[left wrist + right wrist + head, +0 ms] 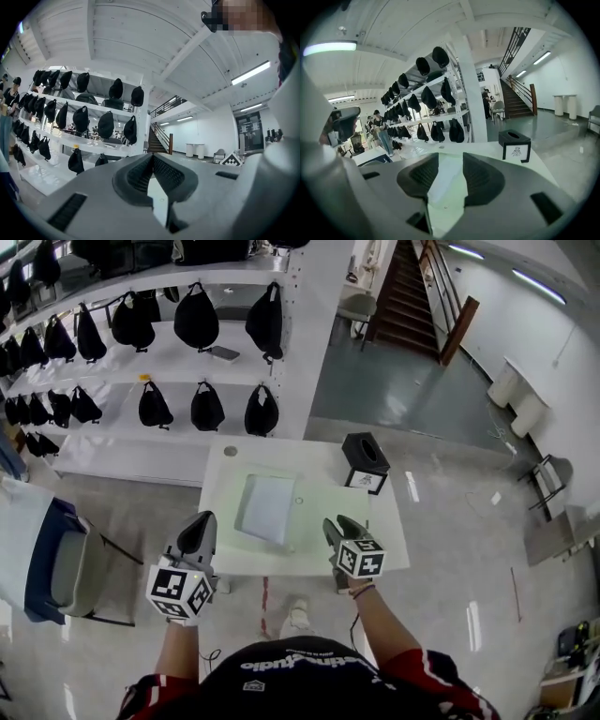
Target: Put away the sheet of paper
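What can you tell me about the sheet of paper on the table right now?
The sheet of paper is a plain pale rectangle that looks thin. It lies flat near the middle of the white table, turned slightly off the table's edges. Only the tabletop touches it. The black box stands apart from it at the far right corner. The left tongs and right tongs are over the near edge, short of the sheet.

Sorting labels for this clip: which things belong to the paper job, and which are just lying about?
Job: sheet of paper, the table under it, left gripper, right gripper.
Lying about: black box at the table's corner, black bags on the shelves, chair.
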Demonstrator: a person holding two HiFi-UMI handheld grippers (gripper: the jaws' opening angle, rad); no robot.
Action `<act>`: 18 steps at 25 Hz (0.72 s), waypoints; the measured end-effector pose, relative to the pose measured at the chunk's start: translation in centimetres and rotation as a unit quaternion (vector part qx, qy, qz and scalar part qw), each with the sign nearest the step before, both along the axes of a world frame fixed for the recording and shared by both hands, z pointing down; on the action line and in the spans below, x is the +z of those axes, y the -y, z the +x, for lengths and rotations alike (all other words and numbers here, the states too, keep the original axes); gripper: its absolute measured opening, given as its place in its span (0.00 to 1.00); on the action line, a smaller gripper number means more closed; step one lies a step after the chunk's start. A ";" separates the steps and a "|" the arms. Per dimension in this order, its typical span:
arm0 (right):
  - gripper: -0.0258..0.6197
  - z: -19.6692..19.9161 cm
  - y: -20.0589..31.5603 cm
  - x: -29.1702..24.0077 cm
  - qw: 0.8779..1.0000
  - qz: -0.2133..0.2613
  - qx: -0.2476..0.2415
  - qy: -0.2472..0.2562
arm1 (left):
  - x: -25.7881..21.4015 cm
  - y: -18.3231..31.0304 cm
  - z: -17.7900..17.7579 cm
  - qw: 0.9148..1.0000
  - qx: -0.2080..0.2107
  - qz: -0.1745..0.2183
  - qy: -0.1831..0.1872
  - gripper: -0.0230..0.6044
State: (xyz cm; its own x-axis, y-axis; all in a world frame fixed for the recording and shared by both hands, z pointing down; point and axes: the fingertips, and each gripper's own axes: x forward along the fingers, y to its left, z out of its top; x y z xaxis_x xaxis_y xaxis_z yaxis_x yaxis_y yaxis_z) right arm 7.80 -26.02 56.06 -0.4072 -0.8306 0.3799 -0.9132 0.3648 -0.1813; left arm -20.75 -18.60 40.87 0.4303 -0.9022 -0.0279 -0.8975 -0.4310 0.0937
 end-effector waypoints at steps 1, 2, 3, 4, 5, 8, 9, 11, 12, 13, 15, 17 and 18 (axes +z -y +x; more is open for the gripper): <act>0.28 0.0 -0.4 -1.1 1.000 0.011 -0.002 -0.002 | -0.3 -0.1 0.2 1.000 0.003 0.003 0.000 0.04; 0.28 0.0 -0.8 -2.2 1.000 0.022 -0.005 -0.004 | -0.6 -0.1 0.5 1.000 0.005 0.007 0.001 0.04; 0.28 0.1 -1.1 -3.4 0.999 0.034 -0.006 -0.004 | -1.0 -0.1 0.9 1.000 0.008 0.011 0.002 0.04; 0.28 0.2 -1.3 -4.5 0.999 0.046 -0.008 -0.005 | -1.4 -0.1 1.2 1.000 0.010 0.014 0.003 0.04; 0.28 0.3 -1.6 -5.6 0.998 0.058 -0.010 -0.007 | -1.6 -0.1 1.6 1.000 0.012 0.017 0.004 0.04; 0.27 0.4 -2.3 -8.5 0.996 0.085 -0.020 -0.008 | -2.0 0.0 2.7 1.000 0.013 0.020 0.002 0.04; 0.27 0.5 -2.5 -9.3 0.995 0.092 -0.024 -0.006 | -2.1 0.0 3.0 1.000 0.012 0.019 -0.002 0.04; 0.27 0.9 -2.8 -10.9 0.994 0.106 -0.031 -0.005 | -2.3 0.2 3.5 1.000 0.009 0.018 -0.009 0.04; 0.27 1.1 -2.9 -11.6 0.993 0.113 -0.033 -0.004 | -2.4 0.3 3.8 1.000 0.006 0.019 -0.010 0.04; 0.27 1.3 -3.0 -12.3 0.992 0.120 -0.036 -0.003 | -2.6 0.3 4.2 1.000 0.003 0.020 -0.007 0.04; 0.27 1.8 -3.3 -13.6 0.990 0.132 -0.041 0.001 | -3.0 0.3 4.9 1.000 -0.001 0.024 0.001 0.04; 0.27 2.4 -3.6 -14.8 0.988 0.145 -0.044 -0.002 | -3.3 0.2 5.7 1.000 -0.005 0.027 0.005 0.04; 0.27 2.7 -3.8 -15.4 0.988 0.151 -0.045 -0.002 | -3.5 0.2 6.0 1.000 -0.007 0.027 0.003 0.04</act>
State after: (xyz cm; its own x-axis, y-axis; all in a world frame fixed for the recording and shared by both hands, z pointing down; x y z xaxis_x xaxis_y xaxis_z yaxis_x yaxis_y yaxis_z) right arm 10.53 -22.25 40.71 -0.4828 -0.8671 0.1227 -0.8756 0.4807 -0.0478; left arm -14.76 -18.79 37.39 0.4175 -0.9056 -0.0748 -0.9041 -0.4222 0.0660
